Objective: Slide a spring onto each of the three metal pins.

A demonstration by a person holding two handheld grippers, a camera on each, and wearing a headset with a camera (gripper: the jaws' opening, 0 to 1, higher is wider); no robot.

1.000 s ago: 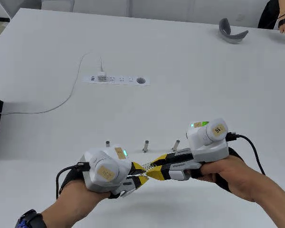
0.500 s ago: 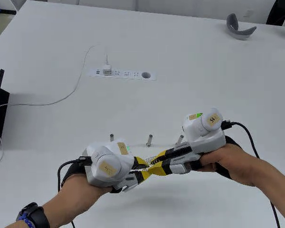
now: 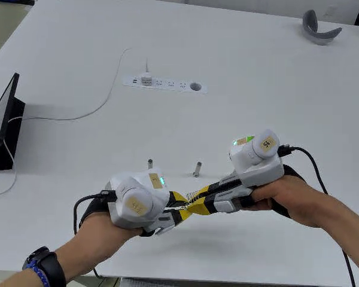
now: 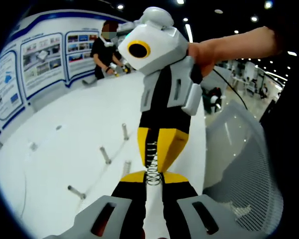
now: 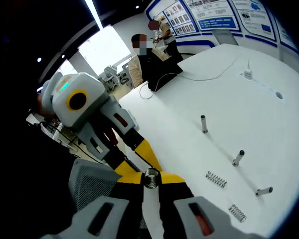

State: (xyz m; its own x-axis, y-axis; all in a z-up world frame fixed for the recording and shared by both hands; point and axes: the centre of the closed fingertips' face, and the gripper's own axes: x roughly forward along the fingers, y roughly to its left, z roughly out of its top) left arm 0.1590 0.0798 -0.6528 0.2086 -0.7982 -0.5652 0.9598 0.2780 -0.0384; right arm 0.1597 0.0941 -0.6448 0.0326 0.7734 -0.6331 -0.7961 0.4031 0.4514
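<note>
While hovering tip to tip above the white table (image 3: 269, 89), pinching one spring (image 4: 150, 153) from both ends: nipped at the near end by the left gripper (image 4: 153, 178), at the far end by the right gripper (image 5: 150, 180), both sets of jaws pressed in on the coil. Looks like a handover, or a re-grip to leave one end of the coil free for a pin. Seen end-on from the right gripper view, so probably meant to travel with that side. Beyond the tips, well apart from the held spring, three bare pins (image 5: 237, 158) standing upright; near two of them, two more springs (image 5: 216, 179) lying flat, waiting their turn. No threading done yet, by the look of it
</note>
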